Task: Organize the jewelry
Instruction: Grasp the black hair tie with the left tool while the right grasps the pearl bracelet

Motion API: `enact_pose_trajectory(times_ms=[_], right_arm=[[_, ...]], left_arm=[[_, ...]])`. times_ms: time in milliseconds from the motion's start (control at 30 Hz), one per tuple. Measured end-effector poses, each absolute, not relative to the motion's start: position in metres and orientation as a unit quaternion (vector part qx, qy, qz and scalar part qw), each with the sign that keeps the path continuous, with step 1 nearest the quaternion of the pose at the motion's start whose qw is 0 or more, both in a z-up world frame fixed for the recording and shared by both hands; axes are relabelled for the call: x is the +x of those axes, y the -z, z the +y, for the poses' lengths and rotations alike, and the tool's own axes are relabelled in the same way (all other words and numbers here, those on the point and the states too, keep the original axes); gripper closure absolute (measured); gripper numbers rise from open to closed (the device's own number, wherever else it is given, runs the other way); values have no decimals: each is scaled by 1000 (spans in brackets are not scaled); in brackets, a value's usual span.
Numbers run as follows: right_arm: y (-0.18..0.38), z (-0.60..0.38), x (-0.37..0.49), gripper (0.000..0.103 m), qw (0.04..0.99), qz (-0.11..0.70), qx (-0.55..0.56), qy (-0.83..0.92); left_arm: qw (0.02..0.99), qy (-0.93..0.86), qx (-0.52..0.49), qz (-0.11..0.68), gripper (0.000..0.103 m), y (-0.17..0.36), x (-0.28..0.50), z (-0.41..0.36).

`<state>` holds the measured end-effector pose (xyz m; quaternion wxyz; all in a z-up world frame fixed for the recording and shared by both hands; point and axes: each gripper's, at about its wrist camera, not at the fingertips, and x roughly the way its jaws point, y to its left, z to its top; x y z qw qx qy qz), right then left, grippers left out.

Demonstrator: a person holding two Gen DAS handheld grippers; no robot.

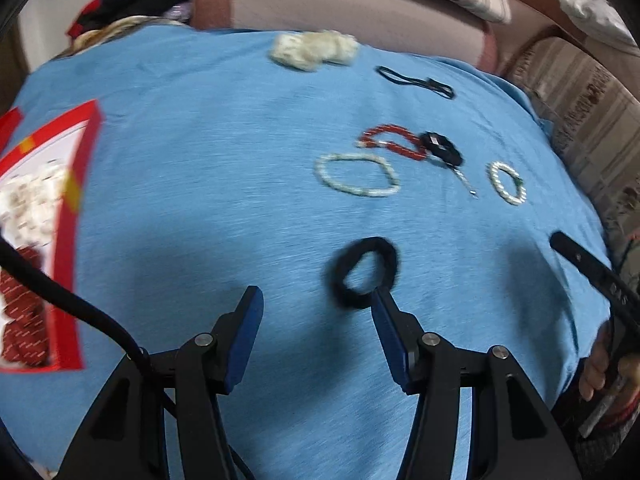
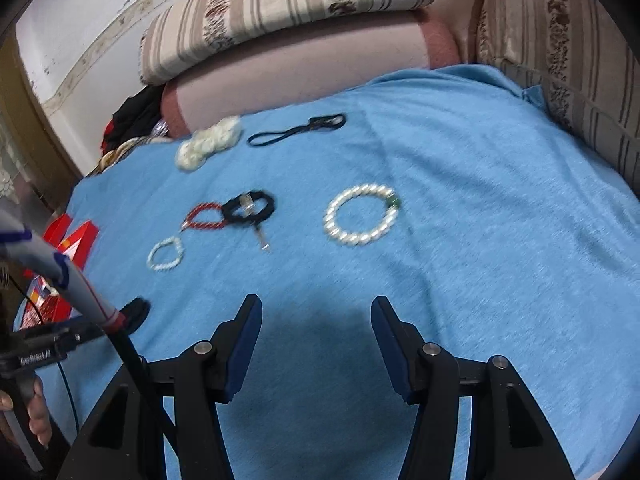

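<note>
A: So, which one comes first?

B: The nearest. In the left wrist view the left tool (image 1: 316, 300) has both fingers spread, with nothing between them. A black hair band (image 1: 366, 272) lies on the blue cloth (image 1: 200, 184), just at the tip of the finger at 3 o'clock.

A: Is it being pinched?

B: No. The band touches that finger's tip, or sits right beside it. The picture is too blurry to say which.

A: How should the grab go?

B: I think the tool should slide a bit toward 1 o'clock, so one side of the band sits between the fingers. Then come down softly and squeeze slowly. The cloth is soft and could bunch up.

A: And the other tool?

B: In its own view the right tool (image 2: 316, 308) is spread too, with only blue cloth between the fingers. The big pearl bracelet (image 2: 362, 216) is at 12 o'clock, a bit away.

A: What is farther off?

B: A small pearl bracelet (image 2: 166, 254), a red bead bracelet (image 2: 204, 216) and a black one with a charm (image 2: 248, 206) touching it. Past those, a thin black cord (image 2: 296, 130) and a fluffy white scrunchie (image 2: 210, 142).

A: Where do they go?

B: Likely the red box (image 1: 76, 216) at 9 o'clock in the left view. It already has pieces in it.
</note>
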<state>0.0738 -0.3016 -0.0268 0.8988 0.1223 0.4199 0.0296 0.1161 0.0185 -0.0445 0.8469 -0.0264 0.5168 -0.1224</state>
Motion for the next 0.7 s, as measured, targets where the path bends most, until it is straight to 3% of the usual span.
enact_pose_trajectory(times_ms=[333,400,533,567,600,667,700], right_arm=[[46,-327,139,40,891,437,122,14],[51,-324,150,47,889,444,113,11],[61,-318,165,52,886,455,94,19],[62,-316,167,57,887,454,83,24],[62,-314,168,70,887,455,74,28],[62,-312,169,92,886,459,63,27],[60,-312,167,93,886,459,63,25]], left_arm=[[837,148,-28,526,48,61,141,-9],[837,149,-28,526,48,62,142,-10],[840,148,-32,521,40,64,142,-14],[842,145,-30,519,40,64,141,-16],[843,142,-26,518,40,64,141,-17],[847,132,-4,515,65,63,138,-22],[847,127,9,515,93,62,136,-24]])
